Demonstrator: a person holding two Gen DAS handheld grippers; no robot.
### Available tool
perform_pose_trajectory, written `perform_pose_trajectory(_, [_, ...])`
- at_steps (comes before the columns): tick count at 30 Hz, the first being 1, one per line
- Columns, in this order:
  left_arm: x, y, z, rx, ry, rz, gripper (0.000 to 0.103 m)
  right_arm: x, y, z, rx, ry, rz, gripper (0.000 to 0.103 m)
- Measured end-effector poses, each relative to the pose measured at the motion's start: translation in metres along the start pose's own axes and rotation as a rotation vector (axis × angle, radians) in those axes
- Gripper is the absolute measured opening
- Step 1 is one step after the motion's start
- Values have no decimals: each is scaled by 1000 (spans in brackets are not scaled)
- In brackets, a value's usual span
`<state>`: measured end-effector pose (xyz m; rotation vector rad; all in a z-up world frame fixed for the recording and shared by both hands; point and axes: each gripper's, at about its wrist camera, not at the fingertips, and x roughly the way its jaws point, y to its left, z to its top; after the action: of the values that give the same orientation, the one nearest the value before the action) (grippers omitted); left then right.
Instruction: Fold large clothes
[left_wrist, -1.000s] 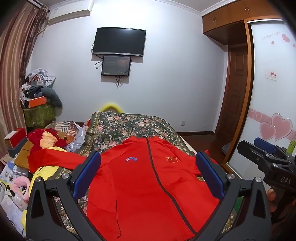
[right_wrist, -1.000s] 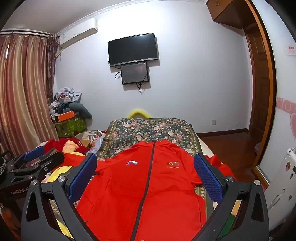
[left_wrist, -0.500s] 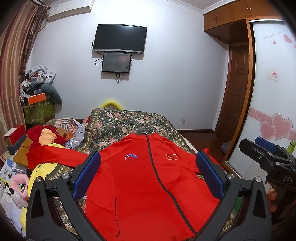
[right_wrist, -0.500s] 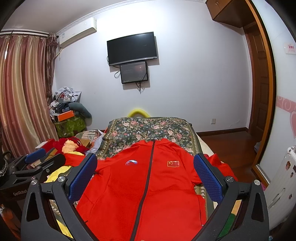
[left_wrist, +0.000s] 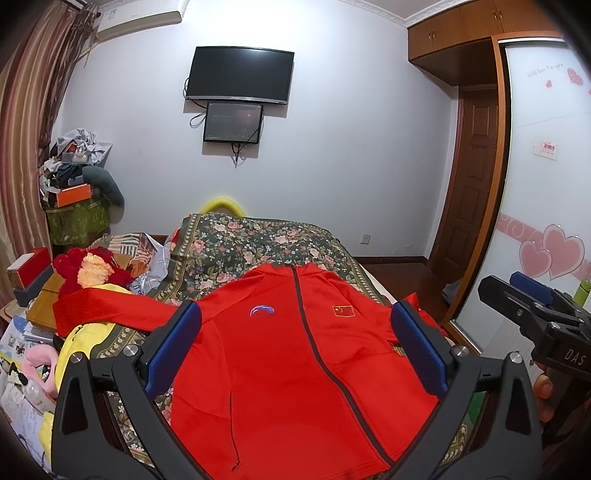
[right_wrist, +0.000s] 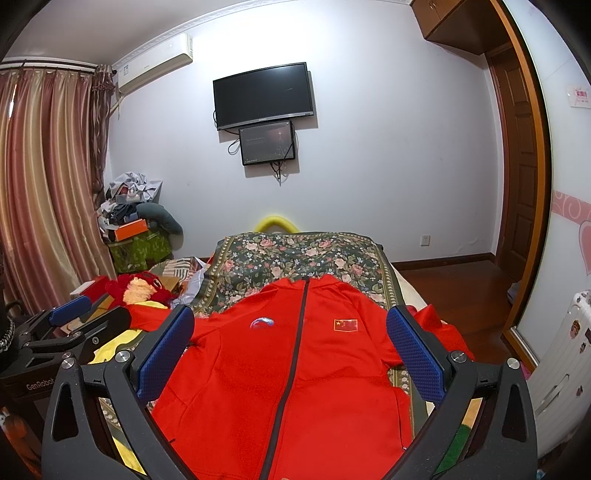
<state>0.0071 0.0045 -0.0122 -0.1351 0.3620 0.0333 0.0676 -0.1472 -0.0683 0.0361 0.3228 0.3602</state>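
Left gripper (left_wrist: 295, 343) is hanging above the near part of the bed, jaws spread wide, blue pads (left_wrist: 173, 347) apart with nothing between them. Released, not touching cloth.

Right gripper (right_wrist: 290, 345) is likewise standing wide open, empty, and is hovering clear of the fabric. From the left wrist view it is showing at the far right edge (left_wrist: 532, 317); from the right wrist view the left gripper is showing at the far left edge (right_wrist: 70, 325). The two tools are sitting side by side, well apart.

Red jacket (left_wrist: 295, 362) is lying face up and spread flat directly ahead of and below both grippers, zipper closed and running away from the tools toward the collar. Its body is filling the gap seen between each gripper's fingers. One sleeve (left_wrist: 110, 314) is stretching out to the left of the left gripper, over the bed edge; the other sleeve (right_wrist: 439, 328) is trailing off to the right of the right gripper.

Floral bedspread (left_wrist: 258, 240) is lying under the jacket and extending beyond its collar. A wall TV (left_wrist: 240, 79) is hanging straight ahead, far past the bed. A red plush toy (left_wrist: 92, 266) is sitting forward-left of the left gripper, near the sleeve end.
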Motion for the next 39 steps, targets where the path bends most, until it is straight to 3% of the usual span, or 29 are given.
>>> perform_pose_trajectory(22, [1, 2, 0, -4, 4, 8, 103, 5, 0, -5, 6, 14, 1, 103])
perform_pose_trajectory(39, [20, 19, -2, -23, 36, 9, 103, 28, -2, -5, 10, 85, -21, 103])
